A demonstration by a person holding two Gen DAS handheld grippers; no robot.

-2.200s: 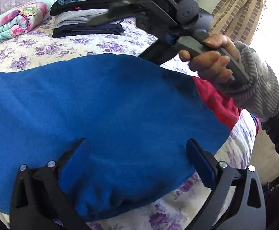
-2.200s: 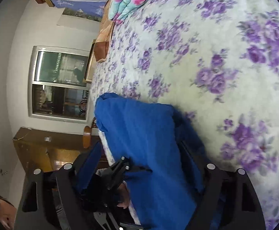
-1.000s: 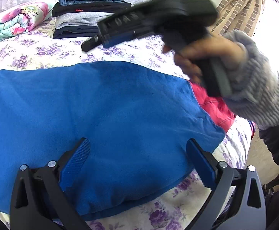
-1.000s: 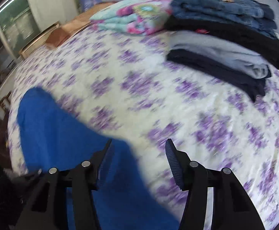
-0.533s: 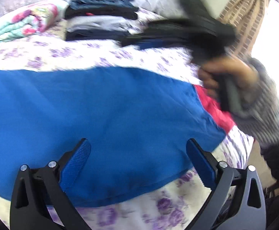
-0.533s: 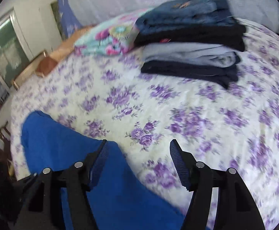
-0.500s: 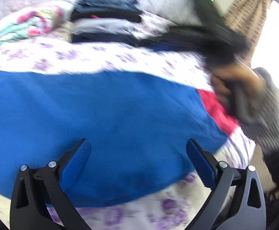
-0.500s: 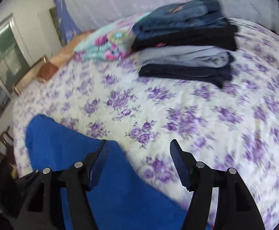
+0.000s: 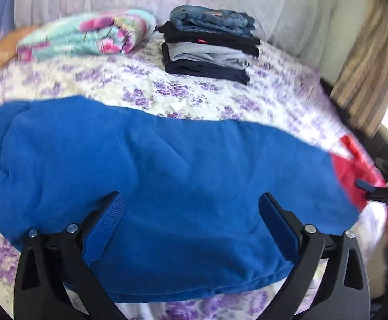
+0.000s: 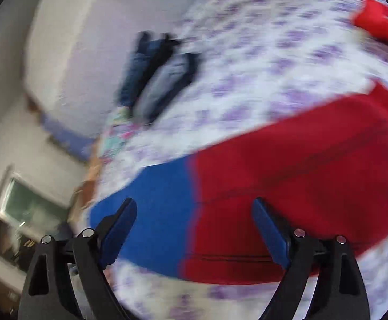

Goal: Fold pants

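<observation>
1. Blue-padded fingers of the left gripper (image 9: 191,214) stand spread wide above the blue part of the pants (image 9: 167,186), pinching nothing; the right gripper (image 10: 194,224) is opening its jaws over the seam where blue meets red, and the cloth lies below them, not pinched.
2. The pants lie flat across the near side of the bed (image 9: 260,101), blue leg to the left, red part hanging toward the bed's right edge.
3. Risk: a pinch that takes only the top layer would probably drag the fold askew; soft thick fabric may bunch up.
4. Risk: the red end near the edge could slide off if pulled outward.
5. Purple-flowered bedspread covers the bed. A stack of folded clothes (image 9: 210,42) sits well apart at the far side, just beside a rolled floral blanket (image 9: 87,37).
6. Beyond: a pale wall, a striped curtain (image 9: 367,80) at right, and a window (image 10: 26,213), blurred.
</observation>
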